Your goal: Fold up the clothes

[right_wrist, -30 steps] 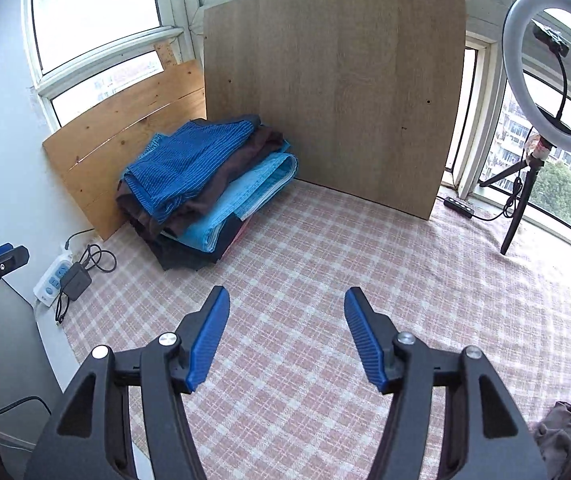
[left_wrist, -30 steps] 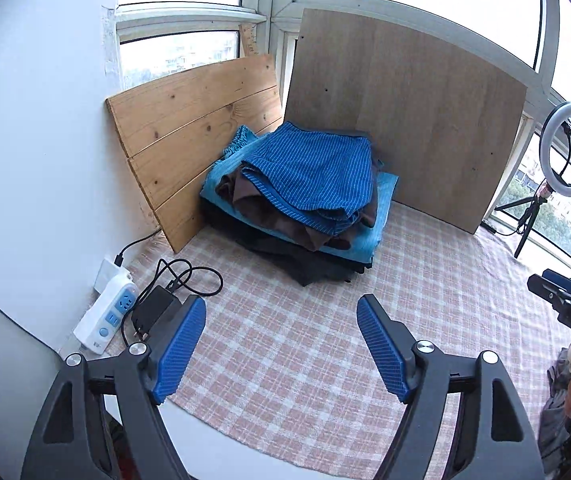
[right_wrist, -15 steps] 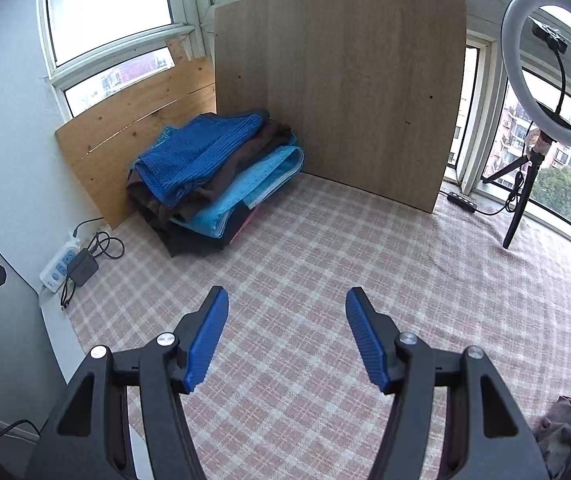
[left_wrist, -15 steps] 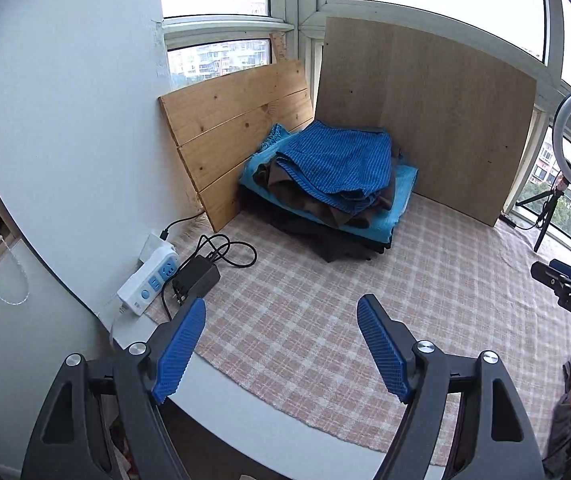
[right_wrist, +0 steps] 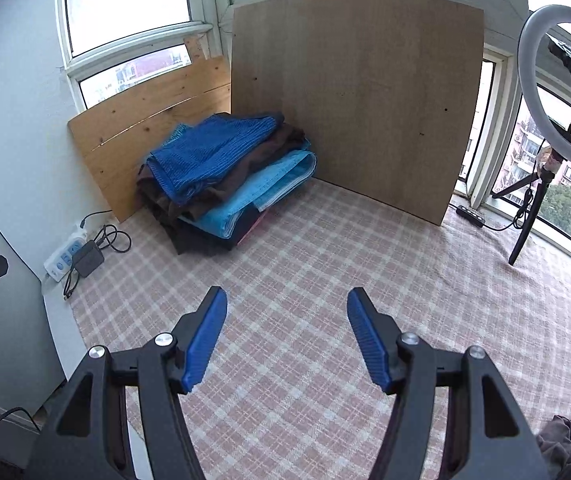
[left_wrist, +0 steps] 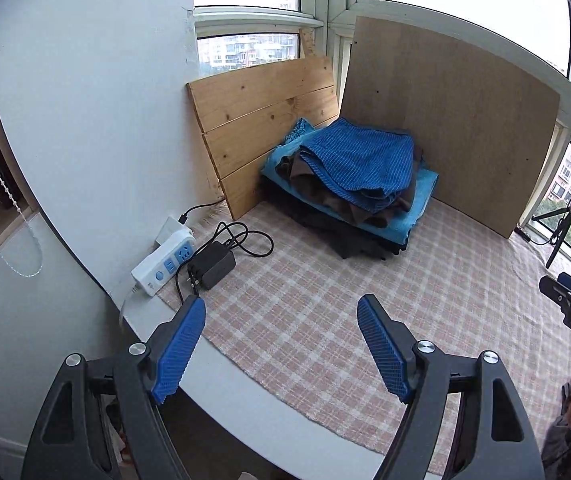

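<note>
Both tongs hang spread wide and empty above the checked cloth (right_wrist: 325, 264) that covers the surface. The left tongs (left_wrist: 281, 344) sit over the near edge, where the bare white rim of the surface (left_wrist: 221, 384) shows under their blue pads. The right tongs (right_wrist: 287, 340) are further in over the cloth, touching nothing.

The stack of folded clothes (left_wrist: 349, 188) lies at about 12 o'clock from the left tongs and about 11 o'clock from the right tongs (right_wrist: 221, 176), well apart from both. It sits in the corner where the plank panel (left_wrist: 261, 128) and the large brown board (right_wrist: 357, 92) meet. A blue striped garment (left_wrist: 361, 160) tops it, with brown, light blue and dark layers under it.

At 10 o'clock in the left view a white power strip (left_wrist: 165, 264) lies just beside a black adapter (left_wrist: 211, 264) with its coiled cable. A ring light (right_wrist: 561, 88) on a tripod stands at 2 o'clock in the right view. A crumpled grey garment (right_wrist: 565, 440) shows at 4 o'clock in that view
</note>
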Demonstrator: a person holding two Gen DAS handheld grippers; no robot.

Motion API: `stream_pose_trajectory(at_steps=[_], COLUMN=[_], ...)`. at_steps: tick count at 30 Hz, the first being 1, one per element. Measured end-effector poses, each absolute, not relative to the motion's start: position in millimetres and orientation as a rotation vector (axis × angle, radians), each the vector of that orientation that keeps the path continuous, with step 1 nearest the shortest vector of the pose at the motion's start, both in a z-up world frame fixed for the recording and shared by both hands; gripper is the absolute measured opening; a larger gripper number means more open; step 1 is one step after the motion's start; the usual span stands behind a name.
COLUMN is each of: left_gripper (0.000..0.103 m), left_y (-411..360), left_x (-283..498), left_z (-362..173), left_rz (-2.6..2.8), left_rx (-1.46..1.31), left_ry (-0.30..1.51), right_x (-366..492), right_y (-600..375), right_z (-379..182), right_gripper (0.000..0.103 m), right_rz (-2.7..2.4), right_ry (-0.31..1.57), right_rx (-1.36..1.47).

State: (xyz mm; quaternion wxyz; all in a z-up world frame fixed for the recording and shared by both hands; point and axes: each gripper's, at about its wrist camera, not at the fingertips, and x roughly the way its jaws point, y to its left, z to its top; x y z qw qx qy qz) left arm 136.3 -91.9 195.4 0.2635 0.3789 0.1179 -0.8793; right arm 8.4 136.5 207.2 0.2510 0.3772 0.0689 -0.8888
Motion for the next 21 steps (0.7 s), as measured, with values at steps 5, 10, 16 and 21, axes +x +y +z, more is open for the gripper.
stream_pose_trajectory(at_steps=[5,10,16,21], left_gripper=[0.077,0.077,0.077,0.077], left_y=[-99.2,-100.6,-99.6,-100.7], left_x=[134.2,130.5,125.1,119.5], left_z=[195.4,197.6,200.2,200.3], left_rz=[-2.376,-2.383,-2.407,-2.407], left_rx=[1.029,1.021,1.010,1.012], left_ry=[0.360,0.347,0.344,0.334], right_x=[9.3,5.1,2.4,0.4], right_y=[136.0,140.2,142.8,144.7], right_z=[204.4,204.3,202.4,199.8], right_gripper=[0.062,0.062,0.062,0.062], right_rz=[-2.424,-2.438,-2.447,-2.452], right_ry=[0.200,0.174,0.174,0.175], right_rx=[1.033,1.048,1.061,1.073])
